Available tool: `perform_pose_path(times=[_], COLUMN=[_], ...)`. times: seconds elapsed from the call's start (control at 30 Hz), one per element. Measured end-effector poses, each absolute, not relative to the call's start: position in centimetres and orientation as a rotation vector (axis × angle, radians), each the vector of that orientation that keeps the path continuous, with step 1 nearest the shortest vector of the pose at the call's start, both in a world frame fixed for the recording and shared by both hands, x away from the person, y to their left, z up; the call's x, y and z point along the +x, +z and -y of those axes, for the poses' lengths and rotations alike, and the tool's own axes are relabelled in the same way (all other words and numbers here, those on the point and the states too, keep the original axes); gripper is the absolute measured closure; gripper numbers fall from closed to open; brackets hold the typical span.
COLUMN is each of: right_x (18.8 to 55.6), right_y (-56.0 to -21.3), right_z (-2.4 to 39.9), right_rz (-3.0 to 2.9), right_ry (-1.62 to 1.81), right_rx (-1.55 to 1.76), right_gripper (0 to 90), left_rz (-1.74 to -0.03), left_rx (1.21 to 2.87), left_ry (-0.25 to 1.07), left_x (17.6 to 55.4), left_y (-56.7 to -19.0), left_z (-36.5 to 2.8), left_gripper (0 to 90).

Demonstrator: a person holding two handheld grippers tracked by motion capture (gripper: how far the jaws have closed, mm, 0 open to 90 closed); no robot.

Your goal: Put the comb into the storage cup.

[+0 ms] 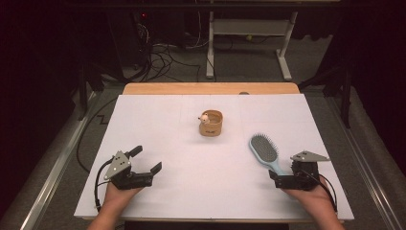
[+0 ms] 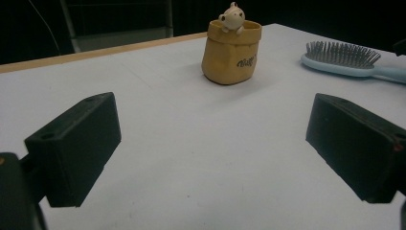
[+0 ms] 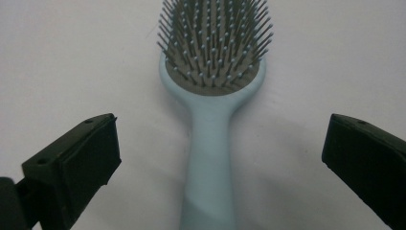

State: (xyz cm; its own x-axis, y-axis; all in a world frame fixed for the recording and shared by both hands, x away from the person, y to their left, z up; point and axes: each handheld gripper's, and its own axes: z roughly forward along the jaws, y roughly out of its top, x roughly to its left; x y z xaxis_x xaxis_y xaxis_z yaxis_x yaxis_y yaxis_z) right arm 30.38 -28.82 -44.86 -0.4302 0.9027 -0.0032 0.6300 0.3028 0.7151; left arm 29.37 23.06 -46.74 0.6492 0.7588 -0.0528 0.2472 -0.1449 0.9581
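Right tool (image 3: pixel 220 158) wide, straddling hairbrush (image 3: pixel 210 143) handle; brush likely light, rigid, slick plastic; grip mid-handle; left tool (image 2: pixel 213 143) wide, idle.

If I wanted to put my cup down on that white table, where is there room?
Plenty. The widest bare patch lies between the left gripper and the hairbrush, in front of the little tan pot. The far left corner of the white table is free too. The near right is crowded: the right gripper straddles the brush handle.
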Motion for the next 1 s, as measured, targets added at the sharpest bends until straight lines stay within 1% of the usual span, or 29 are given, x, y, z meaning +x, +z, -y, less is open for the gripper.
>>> perform_pose_path(times=[0.23, 0.57, 1.0], right_x=[30.5, 31.1, 31.7], right_y=[-45.2, -45.6, -44.3], right_z=[28.4, 28.7, 28.4], right_rz=[-2.246, -2.32, -2.356], right_ry=[0.822, 0.782, 0.757], right_rx=[1.333, 1.37, 1.356], right_gripper=[0.1, 0.2, 0.2], left_rz=[-0.819, -0.813, -0.803], left_rx=[1.708, 1.701, 1.706], left_ry=[0.537, 0.537, 0.538], left_x=[29.3, 29.2, 29.2], left_y=[-46.8, -46.7, -46.8], left_z=[-22.9, -23.0, -22.9], left_gripper=[5.4, 5.4, 5.4])
